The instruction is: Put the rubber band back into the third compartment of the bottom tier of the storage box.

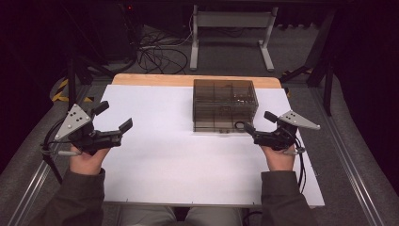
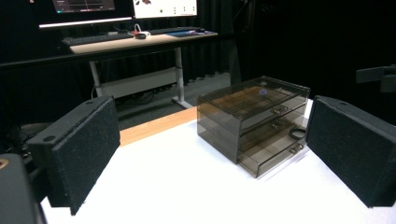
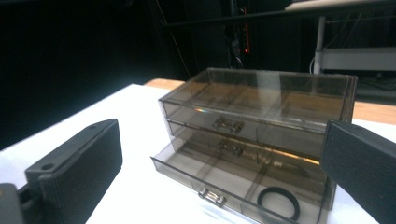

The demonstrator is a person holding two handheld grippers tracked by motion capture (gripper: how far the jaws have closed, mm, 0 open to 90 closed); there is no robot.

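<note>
A smoky see-through drawer box [image 1: 225, 101] stands at the far middle of the white table top [image 1: 164, 155]. Its bottom drawer [image 3: 210, 179] is pulled out, and a black ring [image 3: 279, 203] lies in the drawer's right compartment. The two upper drawers look pushed in. My right gripper [image 1: 259, 121] hovers just right of the box's front, pointing at it, jaws open and empty. In the right gripper view [image 3: 217, 172] the open drawer sits between the jaws, untouched. My left gripper [image 1: 115, 116] is held at the table's left side, open and empty, facing the box [image 2: 252, 116] from a distance.
A strip of wooden table [image 1: 188, 79] shows beyond the white top. On the floor behind are a grey desk frame [image 1: 233, 28] and loose cables [image 1: 155, 52]. A desk with monitors and a keyboard [image 2: 140, 39] stands farther off. Bare white surface lies between my hands.
</note>
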